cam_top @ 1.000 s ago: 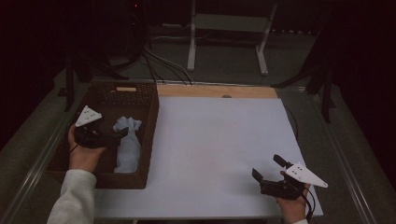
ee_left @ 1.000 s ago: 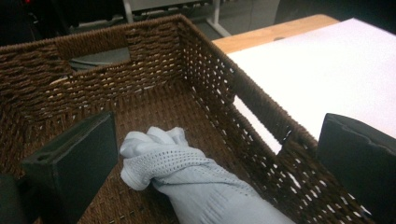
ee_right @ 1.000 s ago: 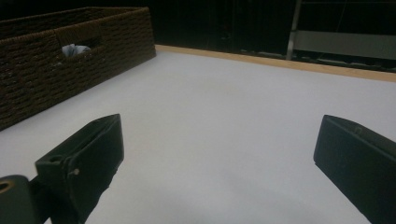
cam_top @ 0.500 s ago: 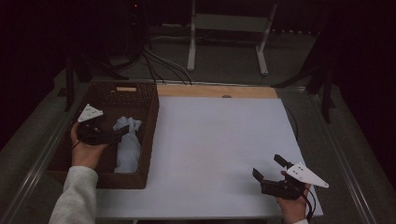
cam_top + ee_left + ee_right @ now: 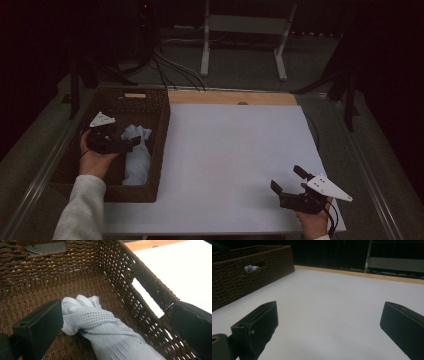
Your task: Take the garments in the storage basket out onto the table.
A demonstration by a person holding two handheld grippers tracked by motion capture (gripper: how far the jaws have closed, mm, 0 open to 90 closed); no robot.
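Observation:
A crumpled white knit cloth [image 5: 136, 156] lies in a brown wicker basket [image 5: 161, 131] at the table's left. My left gripper [image 5: 134, 143] is inside the basket, level with the cloth's upper end. In the left gripper view the cloth [image 5: 105, 325] lies between my wide-apart jaws, close to the left one, and this gripper [image 5: 116, 307] is open. My right gripper [image 5: 286, 177] hovers low over the white table sheet [image 5: 230, 150] at the front right. It stands open [image 5: 329, 305] with nothing between its jaws.
The basket wall [image 5: 150, 287] has a handle slot, and through it the cloth [image 5: 250, 268] shows from the right side. A wooden strip [image 5: 230, 97] borders the table's far edge. Cables and a metal stand [image 5: 242, 30] lie on the floor beyond.
My left gripper has edged slightly right, toward the cloth. The right gripper has stayed where it was.

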